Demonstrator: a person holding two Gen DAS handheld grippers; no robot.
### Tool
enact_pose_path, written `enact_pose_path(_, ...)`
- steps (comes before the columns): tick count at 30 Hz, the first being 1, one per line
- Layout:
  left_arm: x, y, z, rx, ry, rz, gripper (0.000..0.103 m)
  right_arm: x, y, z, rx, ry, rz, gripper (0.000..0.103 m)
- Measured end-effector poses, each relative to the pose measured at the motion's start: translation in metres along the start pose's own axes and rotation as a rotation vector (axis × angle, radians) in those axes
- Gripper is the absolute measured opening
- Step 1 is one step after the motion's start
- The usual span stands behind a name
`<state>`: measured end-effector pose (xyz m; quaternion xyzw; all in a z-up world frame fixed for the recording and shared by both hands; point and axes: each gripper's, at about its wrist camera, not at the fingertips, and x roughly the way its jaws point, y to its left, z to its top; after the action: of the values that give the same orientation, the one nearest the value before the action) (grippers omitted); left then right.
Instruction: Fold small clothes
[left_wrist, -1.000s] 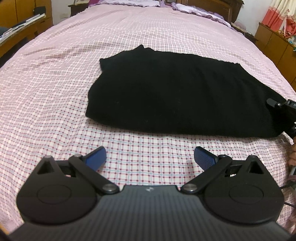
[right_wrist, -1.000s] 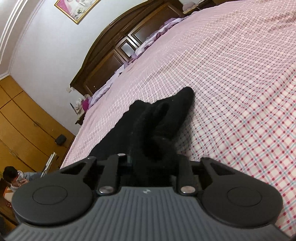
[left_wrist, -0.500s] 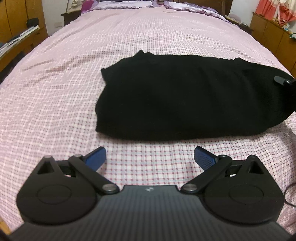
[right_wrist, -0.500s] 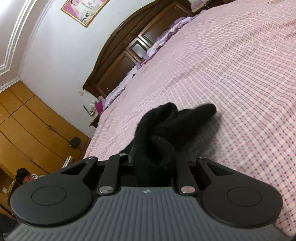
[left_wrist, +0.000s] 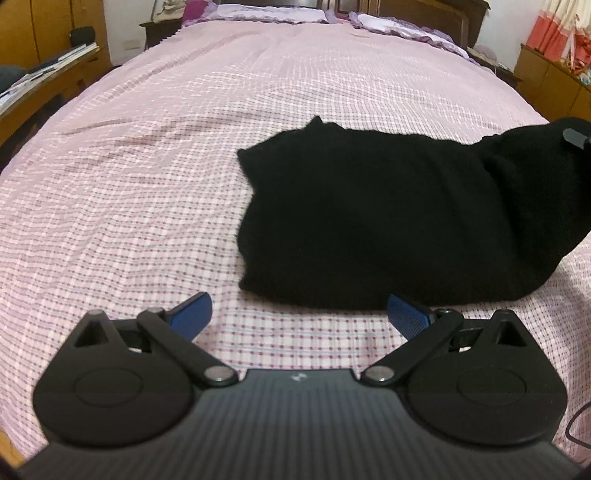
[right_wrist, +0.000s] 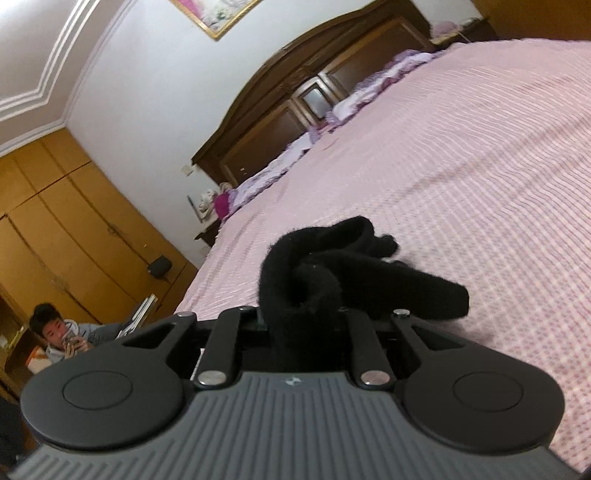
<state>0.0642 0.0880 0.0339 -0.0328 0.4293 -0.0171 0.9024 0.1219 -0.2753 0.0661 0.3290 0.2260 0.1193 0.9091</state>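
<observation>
Garment (right_wrist: 306, 295) inside right hand-held gripper (right_wrist: 306, 332)

A fuzzy, matt black knit garment (left_wrist: 388, 221) is seen on a thin checked cotton sheet (left_wrist: 147, 184). The headboard (right_wrist: 295, 96) is made of dark, glossy wood; matt black plastic forms the right gripper (right_wrist: 306, 317).

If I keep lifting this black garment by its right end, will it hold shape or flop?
Probably flop: the black garment bunches into soft rolls where the right hand-held gripper clamps it. The fuzzy knit looks unlikely to slip. The rest likely drags across the checked sheet.
</observation>
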Motion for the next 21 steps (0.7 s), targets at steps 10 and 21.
enact_pose_path(10, -0.005, 0.022, 0.012, -0.026, -0.038, 0.016, 0.103, 0.032, 0.087, -0.009, -0.153, 0.069, 0.077, 0.017)
enact_pose_path(21, -0.008, 0.054, 0.022, -0.105, -0.071, 0.038, 0.103, 0.110, 0.162, -0.091, -0.388, 0.295, 0.090, 0.017)
